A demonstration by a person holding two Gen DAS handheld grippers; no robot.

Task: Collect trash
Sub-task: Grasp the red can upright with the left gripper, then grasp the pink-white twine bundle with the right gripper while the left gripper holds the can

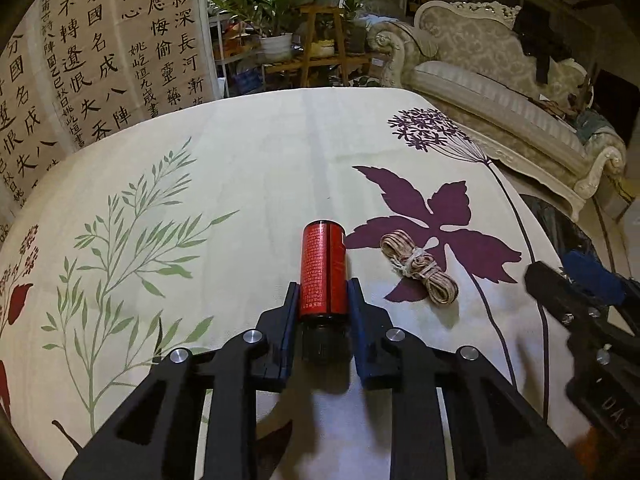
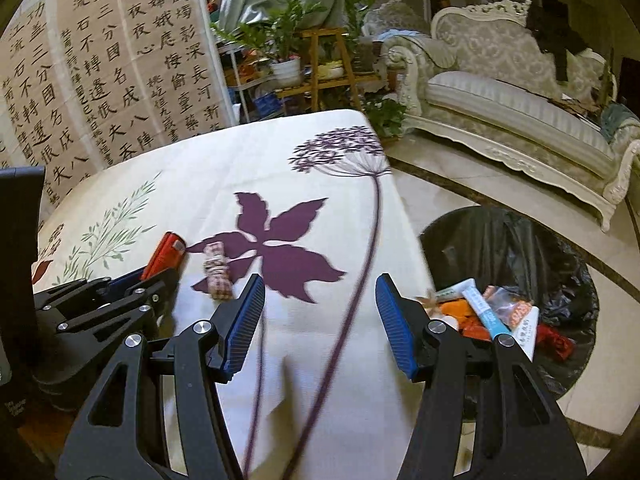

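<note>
Now the left claw is clamped on the red can lying on the table; the right claw stands apart, empty. Next comes lifting it toward the bin.

A table under a cream cloth printed with green sprigs and purple flowers carries two things. A red cylindrical can lies on its side between the left jaws. A bundle of tan cord lies just right of those jaws, left of the right jaws.
</note>
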